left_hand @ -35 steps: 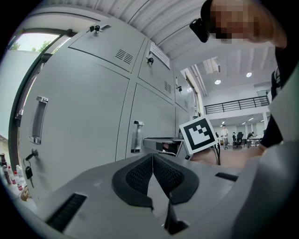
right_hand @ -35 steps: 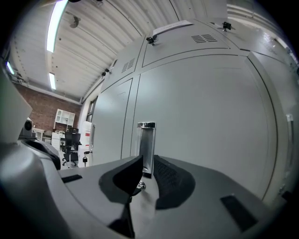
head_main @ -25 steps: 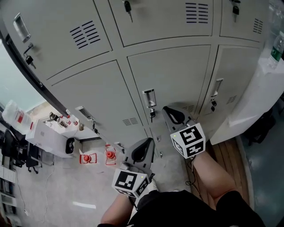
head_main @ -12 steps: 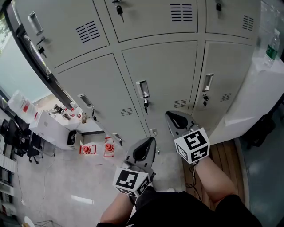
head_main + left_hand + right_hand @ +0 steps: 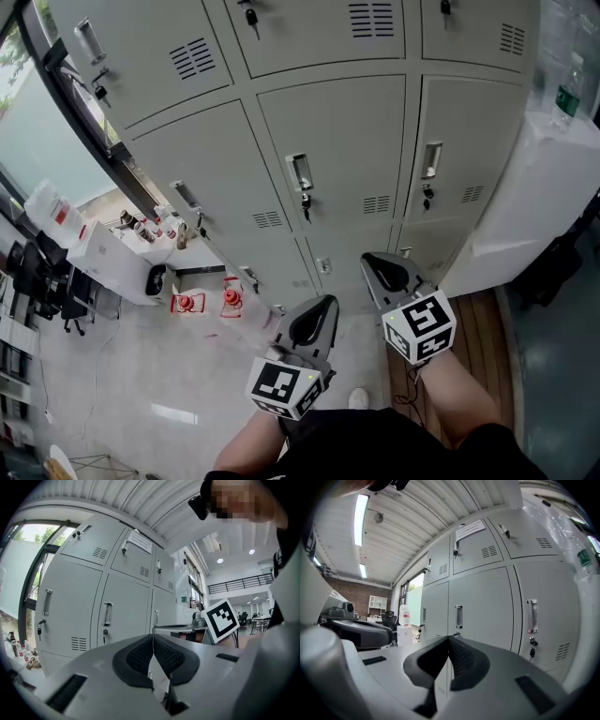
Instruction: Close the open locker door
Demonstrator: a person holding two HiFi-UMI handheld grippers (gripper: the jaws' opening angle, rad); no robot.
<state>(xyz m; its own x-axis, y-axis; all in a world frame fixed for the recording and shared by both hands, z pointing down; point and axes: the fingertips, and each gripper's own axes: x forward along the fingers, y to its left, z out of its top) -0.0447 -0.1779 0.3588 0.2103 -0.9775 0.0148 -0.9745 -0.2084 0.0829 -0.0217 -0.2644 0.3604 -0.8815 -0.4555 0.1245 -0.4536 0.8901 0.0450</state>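
Note:
A bank of grey lockers point(image 5: 328, 141) fills the upper part of the head view, and every door in sight looks flush with its frame. The middle door carries a handle and key point(image 5: 300, 176); the door to its right has a handle point(image 5: 430, 160). My left gripper point(image 5: 317, 317) hangs low in front of the lockers, its jaws shut with nothing between them. My right gripper point(image 5: 382, 269) sits beside it, a little nearer the bottom row, also shut and empty. Neither touches a door. The left gripper point(image 5: 152, 637) and right gripper point(image 5: 449, 639) views show the padded jaws pressed together.
A white counter point(image 5: 534, 187) with a water bottle point(image 5: 565, 89) stands at the right. At the left are a white table point(image 5: 108, 262) with small bottles, red items on the floor point(image 5: 187, 303), and a dark window frame point(image 5: 84, 122). Wooden flooring point(image 5: 487, 323) lies at the right.
Both grippers have drawn back and down, away from the lockers. The view has swung so that the locker bank sits higher and straighter in the picture.

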